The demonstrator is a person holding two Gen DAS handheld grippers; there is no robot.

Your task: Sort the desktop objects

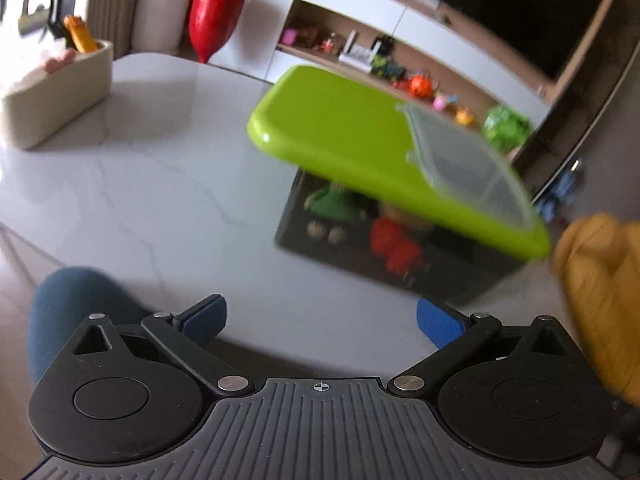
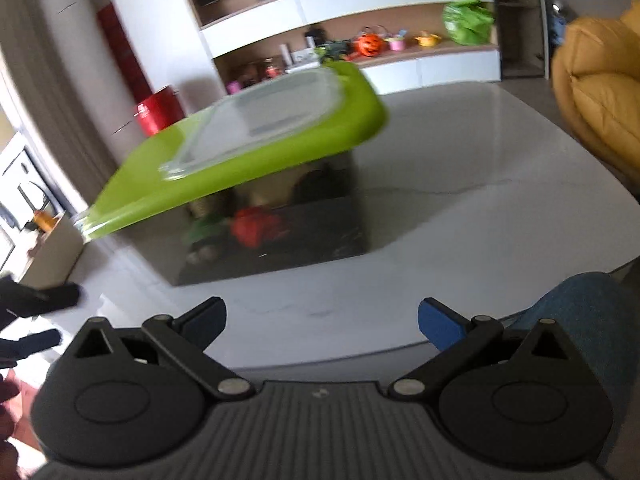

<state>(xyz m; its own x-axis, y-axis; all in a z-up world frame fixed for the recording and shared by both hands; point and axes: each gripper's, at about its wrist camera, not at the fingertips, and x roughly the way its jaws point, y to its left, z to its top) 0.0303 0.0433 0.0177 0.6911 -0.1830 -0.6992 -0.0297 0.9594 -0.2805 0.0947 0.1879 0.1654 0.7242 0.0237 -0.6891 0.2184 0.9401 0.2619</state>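
- The dark see-through storage box (image 1: 384,240) sat mid-frame on the white marble table (image 1: 160,184) in the left wrist view, with its green lid (image 1: 336,128) resting on top. It looked a bit skewed and overhanging rather than snapped flush, though blur made that hard to call.
- Inside the box, toys showed through the wall: a green plush shape (image 1: 334,204) and something red (image 1: 396,244). By my reading, that part of the sorting was done.
- What was left? In the upper left of the left view a cream desk organiser (image 1: 60,96) stood well apart from the box, an orange item (image 1: 80,36) poking out of it. Otherwise the tabletop between looked bare, so little seemed to remain beyond perhaps seating the lid.
- The left gripper (image 1: 320,320) hung back at the near table edge, at the bottom of its frame, angled down toward the box, blue pads (image 1: 438,320) spread wide, nothing between them, touching nothing.
- The right gripper (image 2: 320,320) mirrored it in its own view: jaws fully apart, empty, well short of the box (image 2: 280,232) and its lid (image 2: 248,168).
- Both views were smeared, so the hands looked to be on the move, likely pulling clear.
- A blue-trousered knee (image 2: 576,312) sat at the lower right of the right view, and a mustard armchair (image 2: 600,92) at the upper right.
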